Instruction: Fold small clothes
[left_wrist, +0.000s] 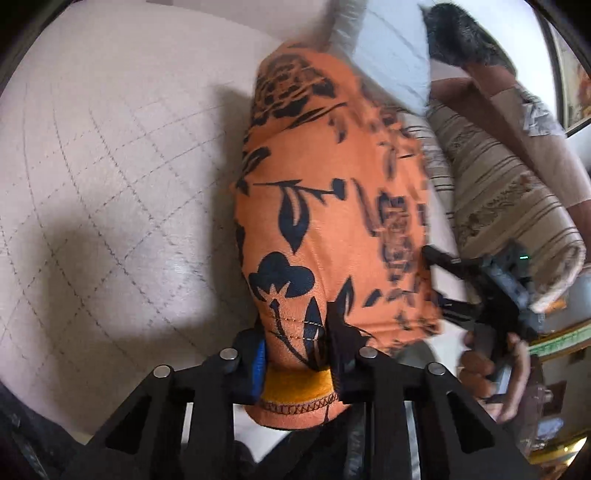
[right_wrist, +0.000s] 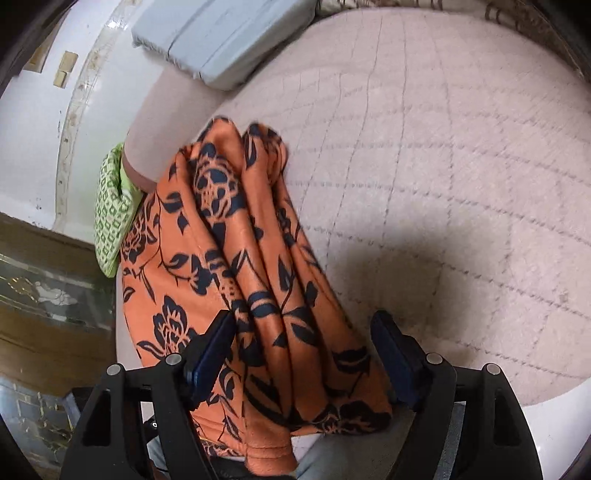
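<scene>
1. My left claw (left_wrist: 295, 354) pinches the hem of the orange floral garment (left_wrist: 325, 206), which hangs out ahead of it.
2. My right claw (right_wrist: 306, 354) is spread wide, with folds of the garment lying between its fingers.
3. Only the left view shows my right hand (left_wrist: 495, 365); only the right view shows the green patterned cloth (right_wrist: 110, 218).

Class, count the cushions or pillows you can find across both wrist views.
3, perhaps more hidden. A grey cushion lies at the top of the right wrist view; a striped bolster and a white pillow lie at the right of the left wrist view, beyond the orange garment.
</scene>
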